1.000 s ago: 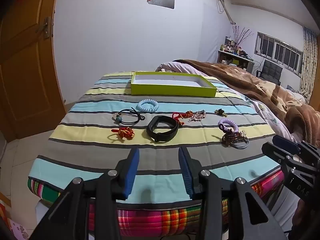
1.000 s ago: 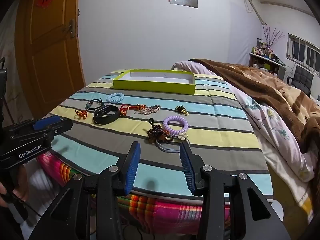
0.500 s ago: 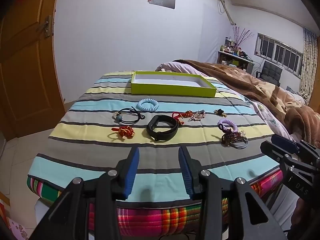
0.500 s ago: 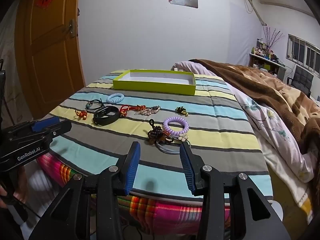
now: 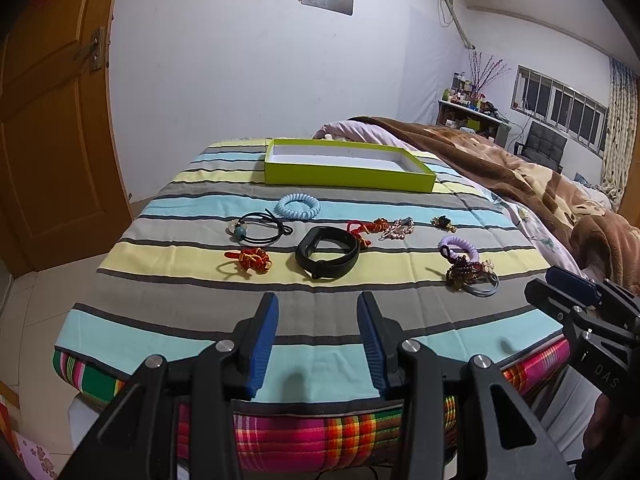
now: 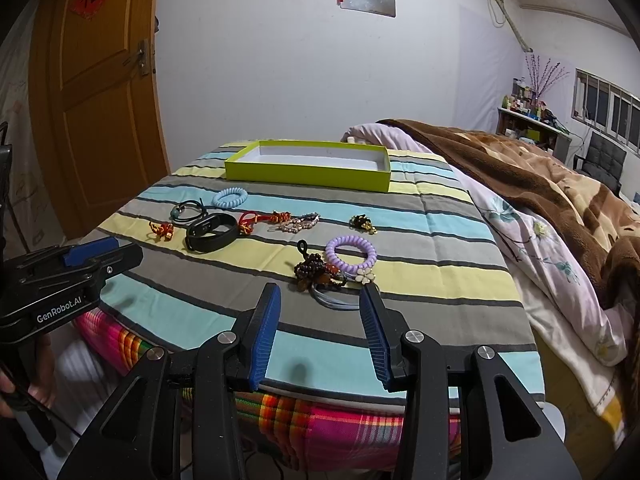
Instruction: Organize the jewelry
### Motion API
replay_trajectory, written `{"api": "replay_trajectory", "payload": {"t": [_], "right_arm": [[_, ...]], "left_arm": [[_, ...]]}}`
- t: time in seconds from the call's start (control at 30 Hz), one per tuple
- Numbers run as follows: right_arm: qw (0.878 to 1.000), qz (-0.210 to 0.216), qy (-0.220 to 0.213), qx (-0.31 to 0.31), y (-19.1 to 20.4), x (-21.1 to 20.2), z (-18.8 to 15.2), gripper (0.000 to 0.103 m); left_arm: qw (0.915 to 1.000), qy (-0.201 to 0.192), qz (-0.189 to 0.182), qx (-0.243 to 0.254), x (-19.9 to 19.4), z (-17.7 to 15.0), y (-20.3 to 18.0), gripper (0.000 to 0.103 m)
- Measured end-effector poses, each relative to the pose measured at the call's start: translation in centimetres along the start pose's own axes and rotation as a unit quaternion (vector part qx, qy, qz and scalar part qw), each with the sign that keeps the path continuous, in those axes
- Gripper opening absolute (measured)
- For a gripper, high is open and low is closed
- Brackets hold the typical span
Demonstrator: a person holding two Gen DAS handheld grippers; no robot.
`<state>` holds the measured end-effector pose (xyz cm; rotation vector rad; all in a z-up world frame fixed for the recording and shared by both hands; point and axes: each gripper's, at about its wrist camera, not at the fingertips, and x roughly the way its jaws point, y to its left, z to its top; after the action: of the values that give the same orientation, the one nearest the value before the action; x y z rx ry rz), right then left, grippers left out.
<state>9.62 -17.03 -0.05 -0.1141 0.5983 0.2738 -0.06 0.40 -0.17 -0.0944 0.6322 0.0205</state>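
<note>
Hovering at the near edge of the striped bedspread (image 5: 192,292), the left gripper (image 5: 316,344) and the right gripper (image 6: 318,338) both have jaws spread wide, holding nothing. Green tray (image 5: 348,174) at the far end looks empty, so sorting seems not started. All pieces lie loose in front of it: black wristband (image 5: 327,257), blue coil hair tie (image 5: 299,207), purple coil hair tie (image 6: 351,255), red knot charm (image 5: 250,259), beaded bracelet (image 6: 314,270).
</note>
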Motion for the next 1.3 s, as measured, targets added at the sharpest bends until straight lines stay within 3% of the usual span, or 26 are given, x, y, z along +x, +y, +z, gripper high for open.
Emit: {"api": "replay_trajectory", "payload": {"t": [1.3], "right_arm": [[1.0, 0.0, -0.002, -0.001, 0.09, -0.18, -0.03, 0.042]], "left_arm": [[1.0, 0.003, -0.001, 0.0, -0.11, -0.39, -0.02, 0.043]]}}
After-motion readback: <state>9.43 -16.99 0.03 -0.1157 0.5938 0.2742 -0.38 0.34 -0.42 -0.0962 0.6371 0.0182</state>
